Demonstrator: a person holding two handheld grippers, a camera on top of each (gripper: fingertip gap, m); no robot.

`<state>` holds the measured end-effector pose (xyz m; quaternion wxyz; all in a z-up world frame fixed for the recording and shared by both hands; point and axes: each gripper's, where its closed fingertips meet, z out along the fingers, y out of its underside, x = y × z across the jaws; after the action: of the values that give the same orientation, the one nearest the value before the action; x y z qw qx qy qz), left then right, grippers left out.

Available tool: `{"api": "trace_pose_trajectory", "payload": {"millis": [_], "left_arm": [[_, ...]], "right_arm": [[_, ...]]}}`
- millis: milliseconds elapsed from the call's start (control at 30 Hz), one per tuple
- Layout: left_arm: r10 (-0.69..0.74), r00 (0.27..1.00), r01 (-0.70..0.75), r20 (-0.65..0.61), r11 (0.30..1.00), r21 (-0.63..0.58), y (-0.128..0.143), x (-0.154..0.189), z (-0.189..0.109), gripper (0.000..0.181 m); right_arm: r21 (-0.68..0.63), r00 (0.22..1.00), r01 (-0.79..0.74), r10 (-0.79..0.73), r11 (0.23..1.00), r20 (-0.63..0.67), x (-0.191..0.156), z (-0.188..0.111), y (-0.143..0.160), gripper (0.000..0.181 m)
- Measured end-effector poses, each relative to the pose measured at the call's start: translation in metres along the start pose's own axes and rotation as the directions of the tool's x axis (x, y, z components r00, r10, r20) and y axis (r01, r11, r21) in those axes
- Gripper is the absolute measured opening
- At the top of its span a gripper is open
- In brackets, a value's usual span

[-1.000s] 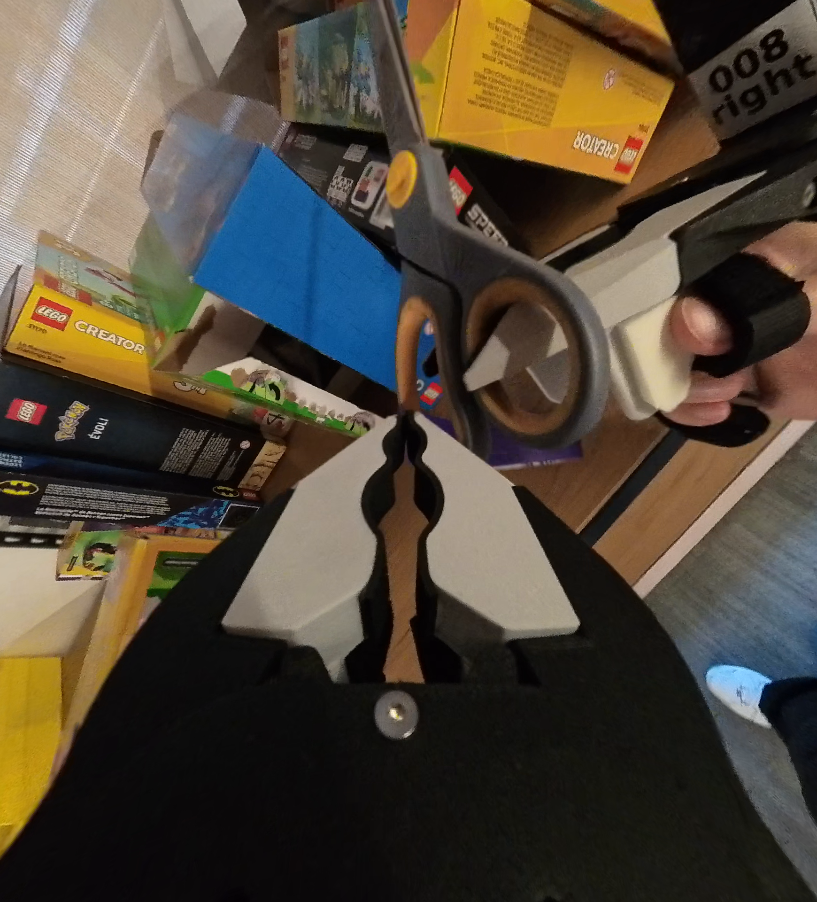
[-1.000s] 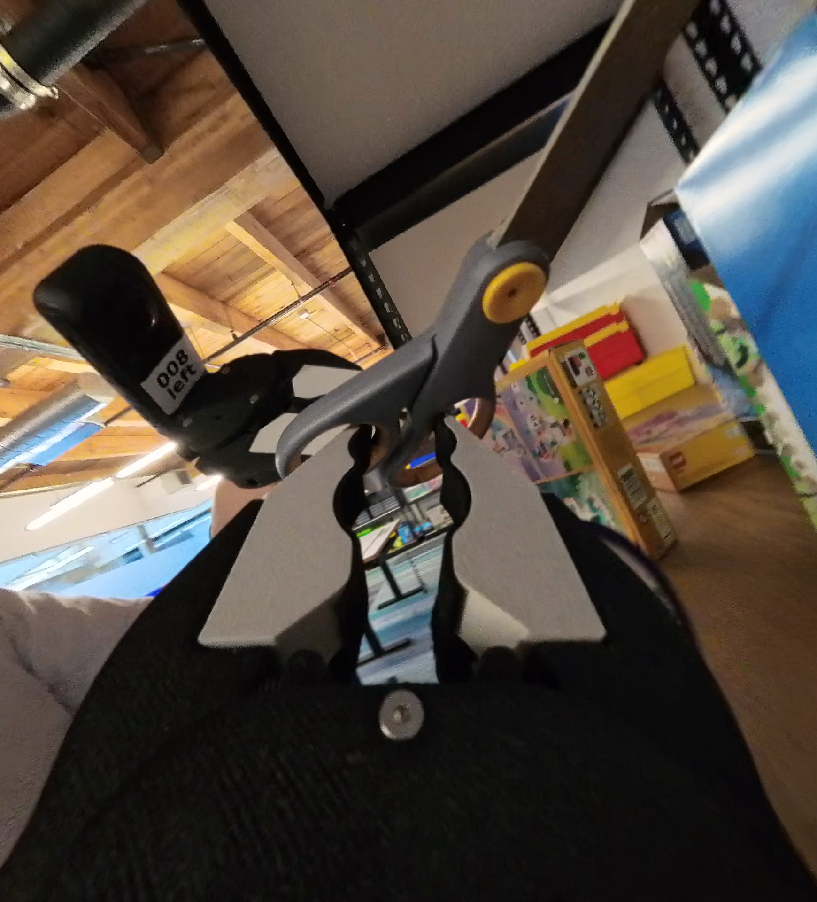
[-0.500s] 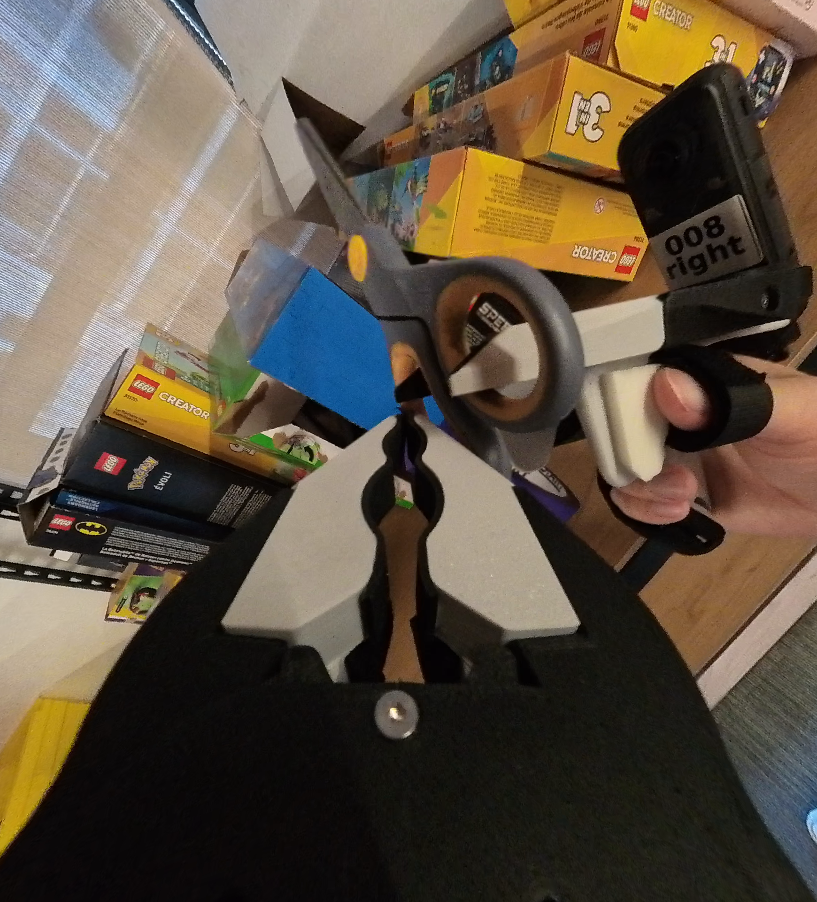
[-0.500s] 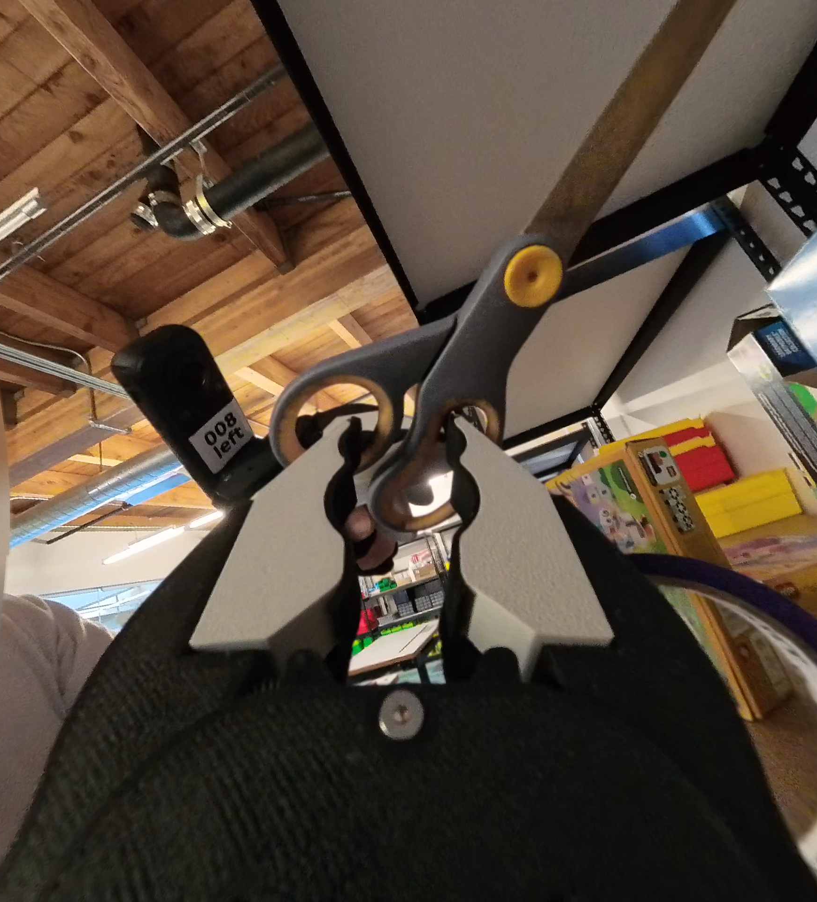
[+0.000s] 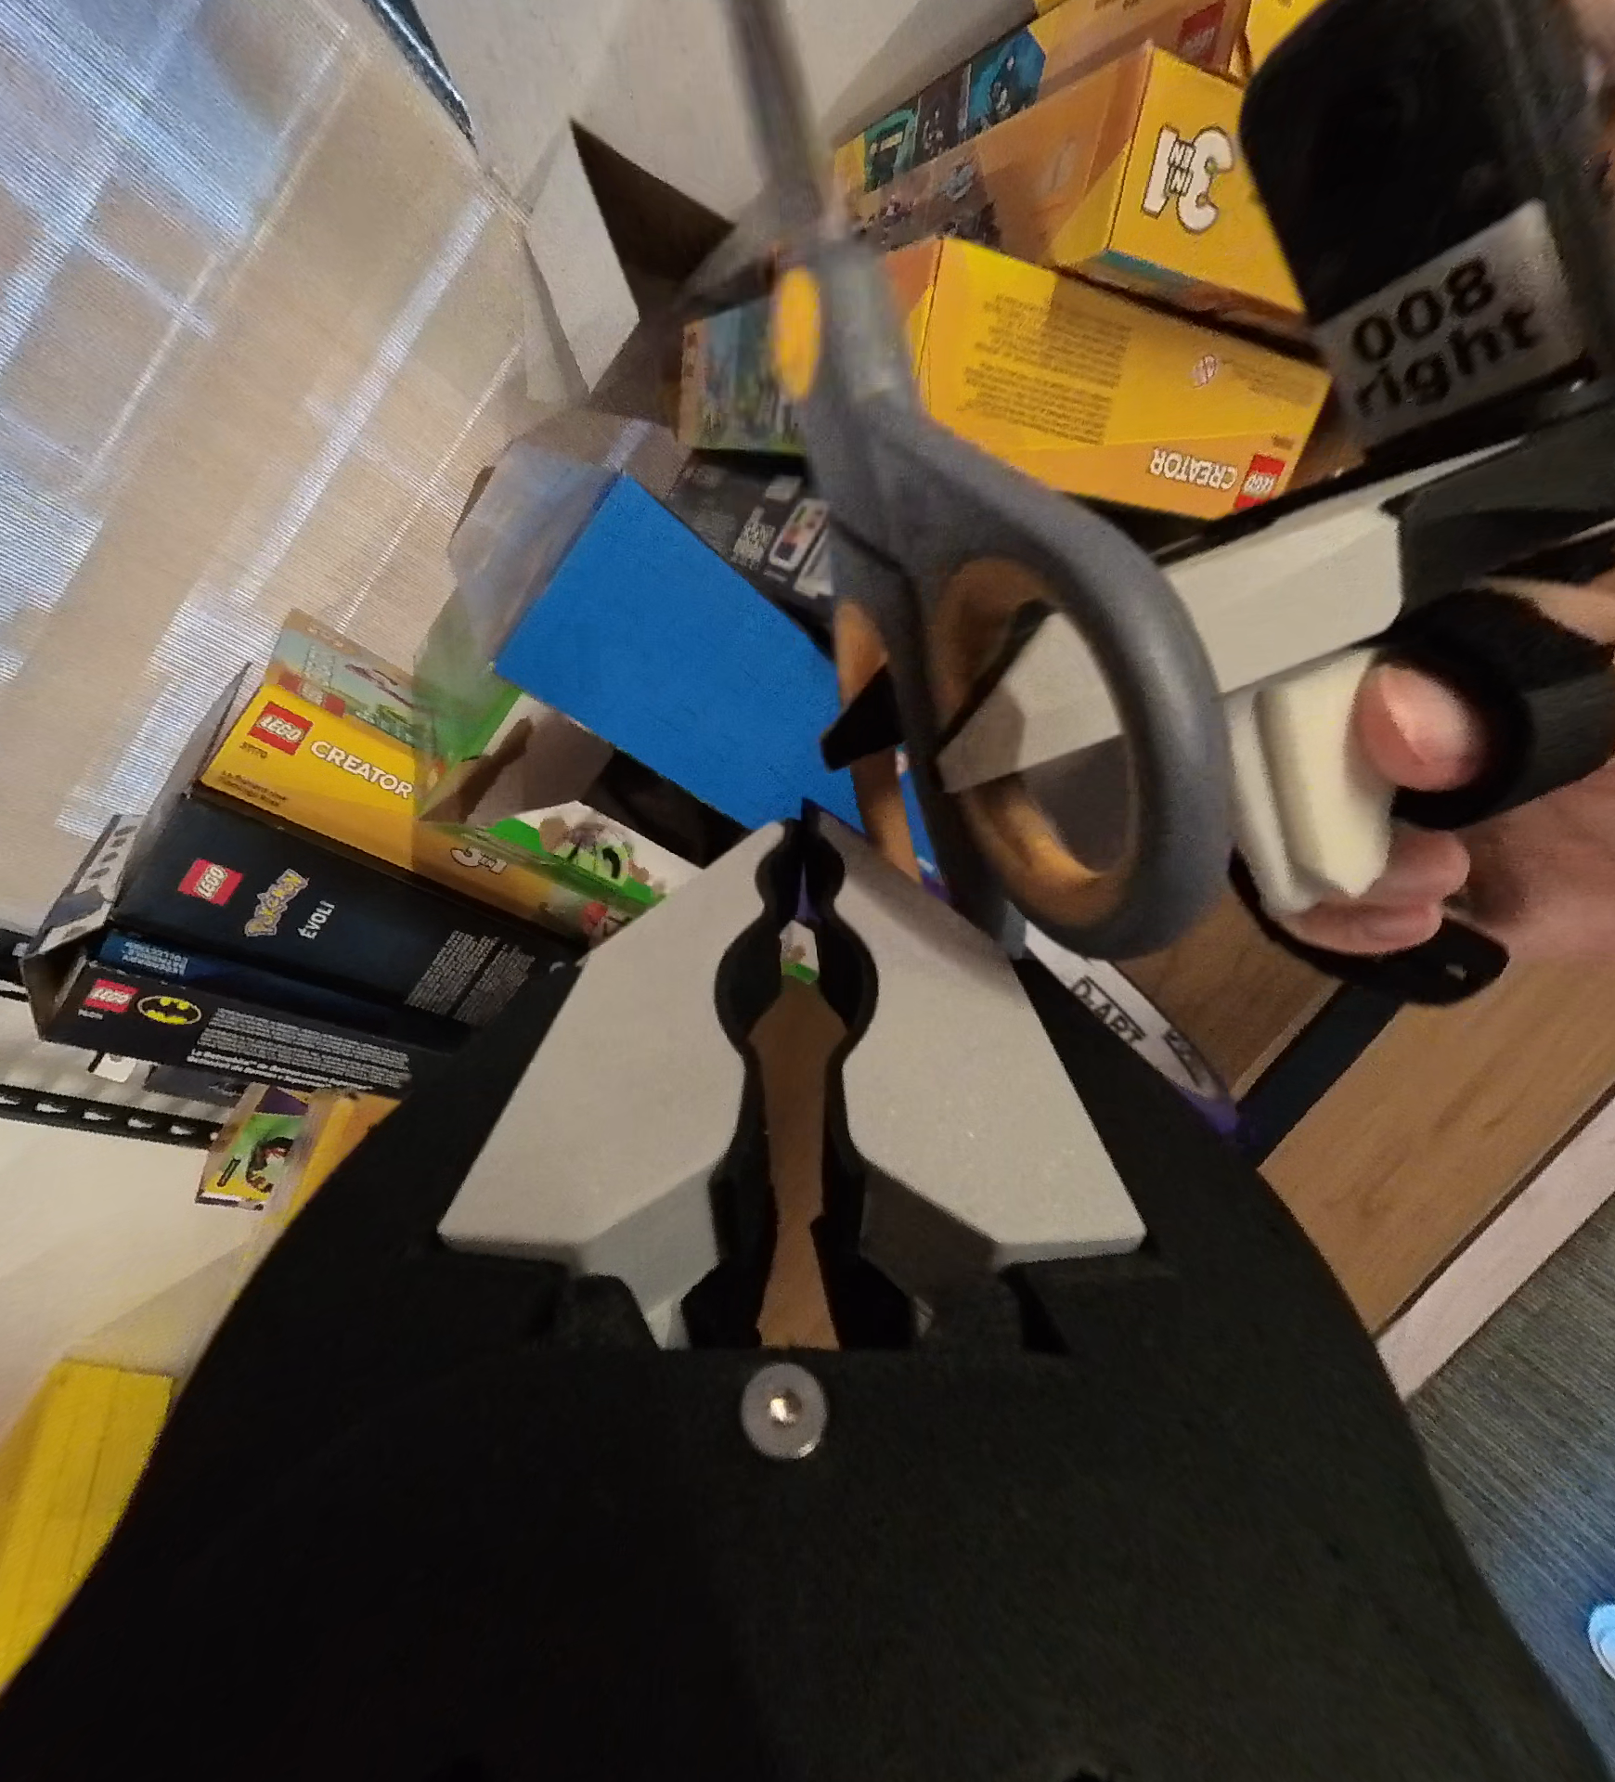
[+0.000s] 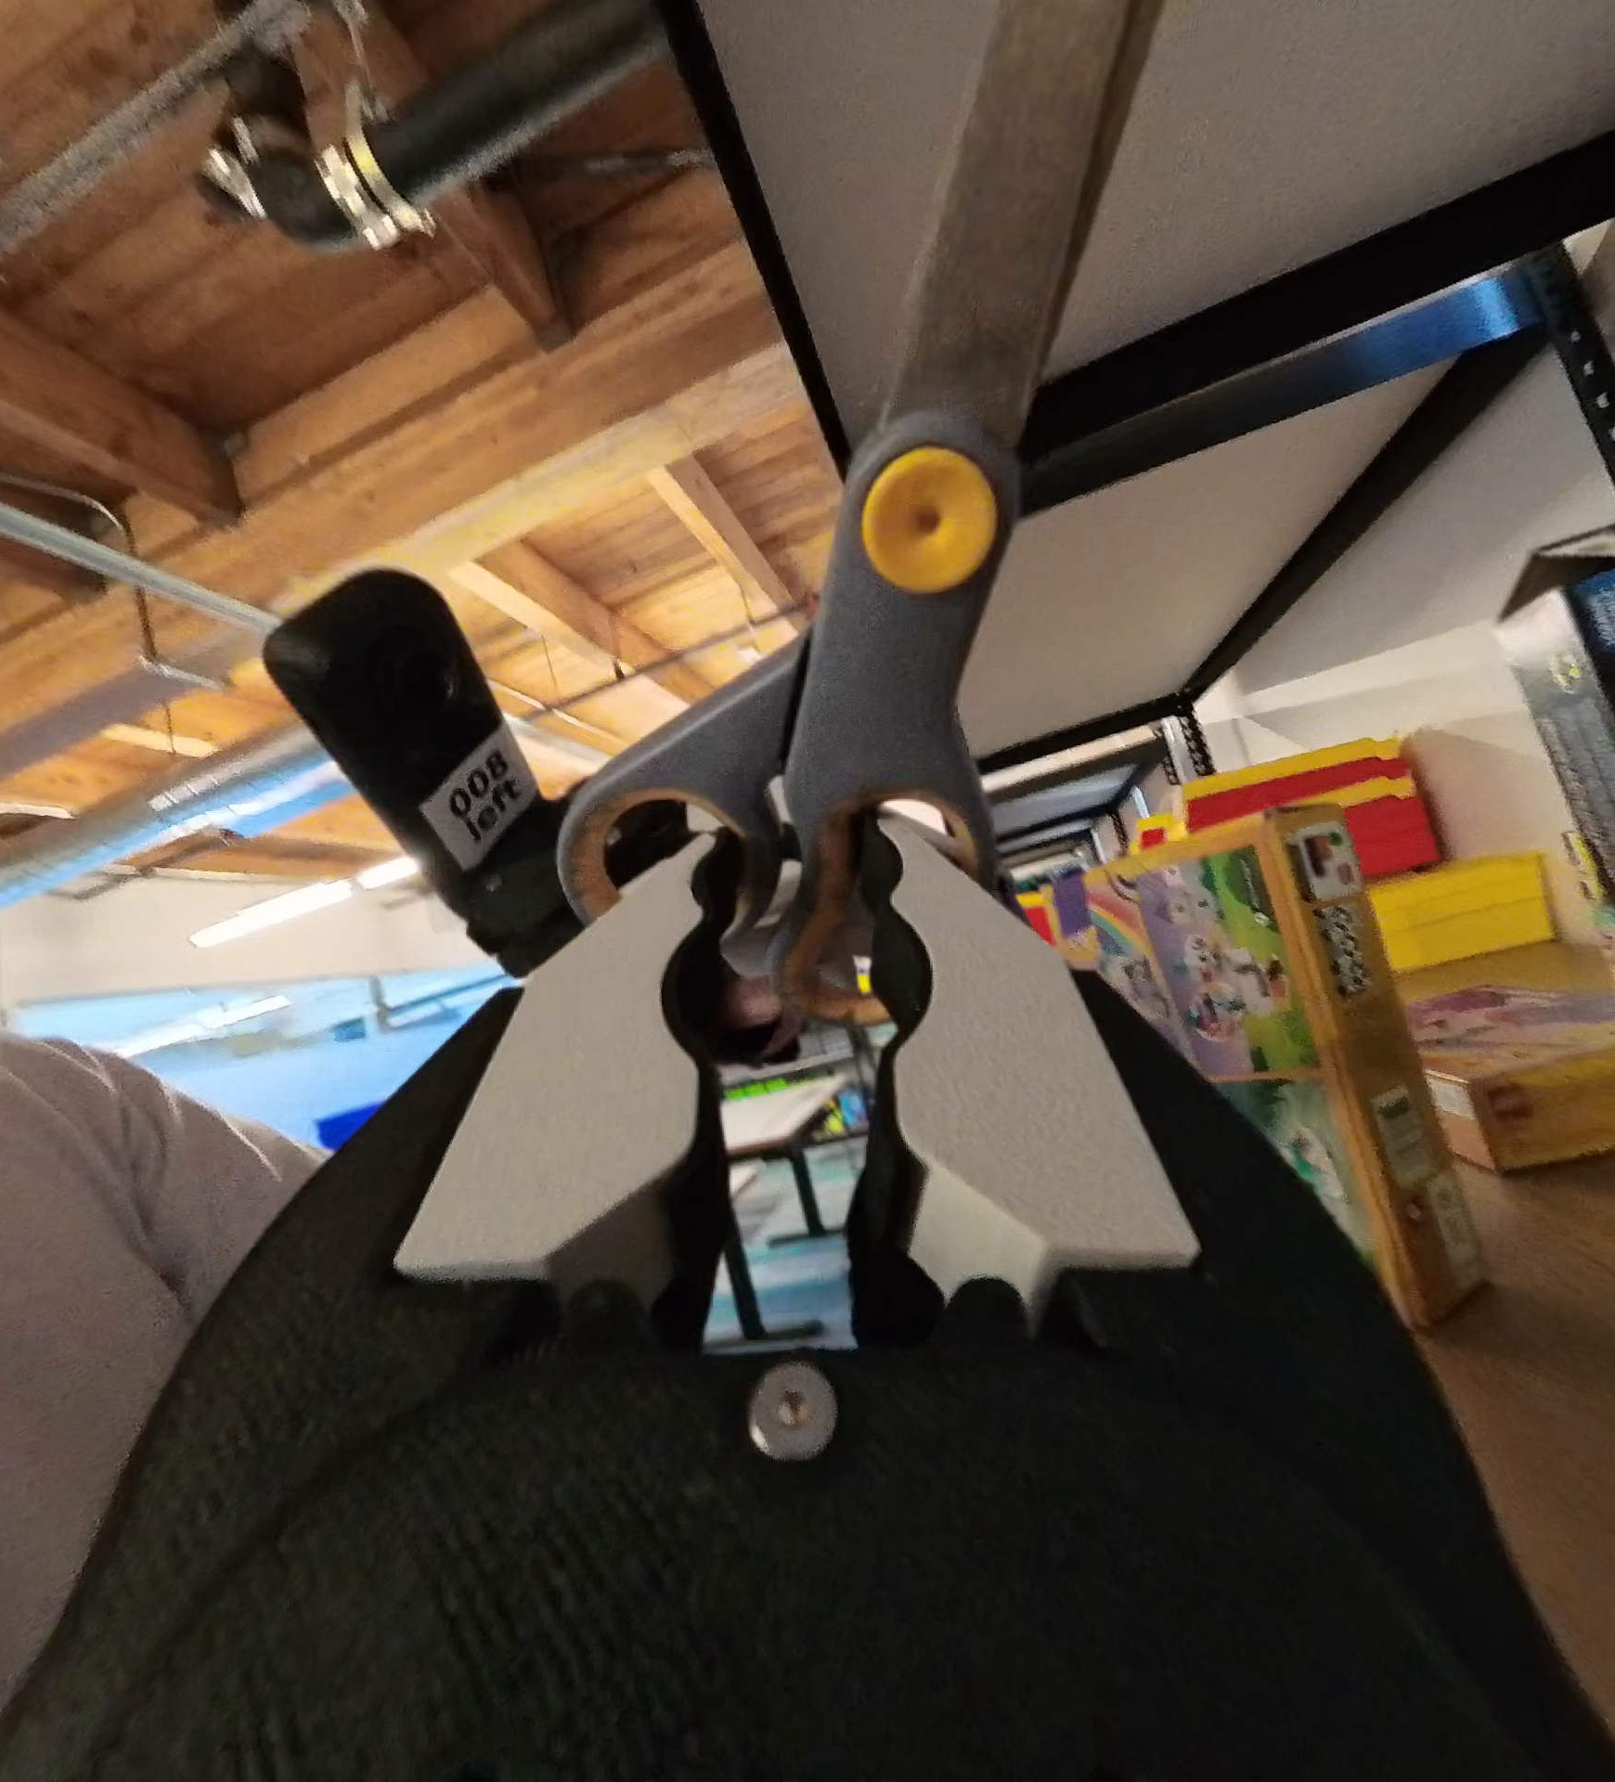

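Grey-handled steel scissors with a yellow pivot (image 6: 919,521): blades pointing up and away. Right gripper (image 6: 799,849): fingers slightly apart, pinching one handle loop of the scissors. Left gripper (image 5: 808,829): fingers pressed nearly together, holding nothing, tips just below the scissors handles. Blue cardboard box (image 5: 659,646): beyond the left gripper tips, among stacked toy boxes (image 5: 1103,386) on a wooden shelf (image 5: 1459,1090).

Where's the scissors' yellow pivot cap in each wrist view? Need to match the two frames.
Left wrist view: yellow pivot cap sits upper centre, blurred, above the grey handle loops.
Right wrist view: pivot cap sits upper centre, just right of midline, below the blade.
Shared landmark: the scissors themselves; their handle loops meet both grippers' fingertips.
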<state>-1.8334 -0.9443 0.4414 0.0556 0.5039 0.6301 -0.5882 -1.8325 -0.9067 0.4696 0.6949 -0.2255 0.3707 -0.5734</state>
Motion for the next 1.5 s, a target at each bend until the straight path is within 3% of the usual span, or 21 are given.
{"api": "trace_pose_trajectory", "payload": {"millis": [200,367,733,900,1100,1200,1500], "left_arm": [[-0.068,0.994,0.065,-0.084,0.997,-0.036,0.014,-0.002,0.001,0.0],[-0.088,0.989,0.083,-0.116,0.996,-0.042,0.017,0.007,0.006,0.0],[-0.1,0.985,0.096,-0.138,0.995,-0.035,0.013,0.019,0.013,0.0],[-0.076,0.994,0.077,-0.081,0.997,0.01,-0.002,0.019,0.01,0.0],[-0.025,0.999,0.027,-0.048,0.999,0.042,-0.012,0.028,0.013,0.0],[-0.001,1.0,0.0,0.012,0.996,0.089,-0.019,0.024,0.009,0.0],[-0.083,0.996,0.077,0.025,0.978,0.195,-0.036,0.018,-0.004,0.0]], "right_arm": [[-0.13,0.988,0.069,-0.086,0.989,-0.128,0.014,-0.02,0.004,0.023],[-0.204,0.988,0.096,-0.117,0.974,-0.097,0.007,-0.025,0.01,0.027],[-0.216,0.979,0.105,-0.139,0.971,-0.148,0.013,-0.034,0.011,0.034],[-0.106,0.972,0.149,-0.166,0.983,-0.169,0.016,-0.035,-0.001,0.039],[0.051,0.989,0.141,-0.138,0.989,-0.05,-0.001,-0.03,-0.013,0.04],[0.067,0.992,0.122,-0.122,0.99,0.005,-0.006,-0.027,-0.01,0.041],[0.196,0.976,0.158,-0.183,0.968,0.12,-0.028,-0.022,-0.015,0.047]]}}
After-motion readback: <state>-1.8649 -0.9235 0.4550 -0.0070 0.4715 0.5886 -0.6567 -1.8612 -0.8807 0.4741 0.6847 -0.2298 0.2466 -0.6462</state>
